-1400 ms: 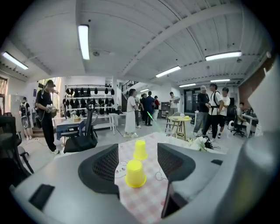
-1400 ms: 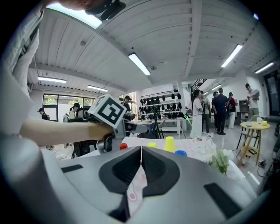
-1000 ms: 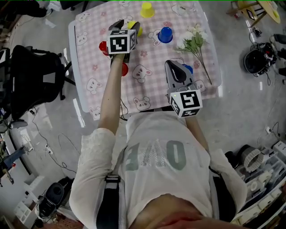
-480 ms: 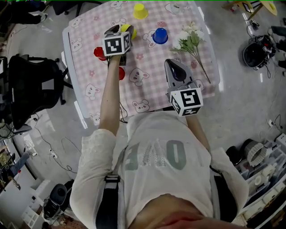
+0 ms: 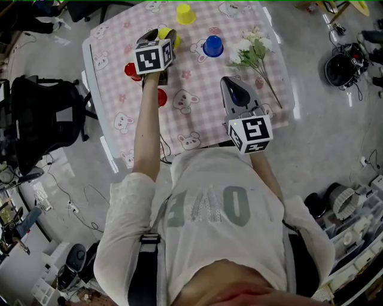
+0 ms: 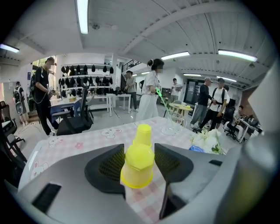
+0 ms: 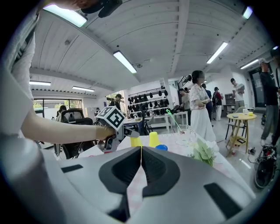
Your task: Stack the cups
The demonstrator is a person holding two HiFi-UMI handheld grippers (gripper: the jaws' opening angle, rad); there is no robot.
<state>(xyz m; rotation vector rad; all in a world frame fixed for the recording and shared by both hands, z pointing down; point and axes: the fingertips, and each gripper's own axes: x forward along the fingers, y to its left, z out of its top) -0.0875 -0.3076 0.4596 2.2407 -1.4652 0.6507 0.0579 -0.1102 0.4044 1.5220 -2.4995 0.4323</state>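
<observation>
An upturned yellow cup (image 6: 138, 166) stands on the pink checked tablecloth (image 5: 203, 113) between the jaws of my left gripper (image 6: 138, 162). The jaws are closing and the pads sit right beside the cup's sides. In the head view this cup (image 5: 172, 36) peeks out past the left gripper's marker cube (image 5: 150, 57). A second yellow cup (image 5: 185, 13) stands farther back, with a blue cup (image 5: 213, 45) to its right. Two red cups (image 5: 131, 70) (image 5: 161, 97) sit by the left forearm. My right gripper (image 5: 233, 89) is shut and empty over the table's near right.
A bunch of white flowers (image 5: 254, 57) lies at the table's right side. A black office chair (image 5: 48, 113) stands left of the table. Several people stand in the room behind the table (image 6: 148, 94). Cables and gear lie on the floor around.
My left gripper has moved forward along the table so that the yellow cup sits between its jaws. The right gripper has stayed where it was.
</observation>
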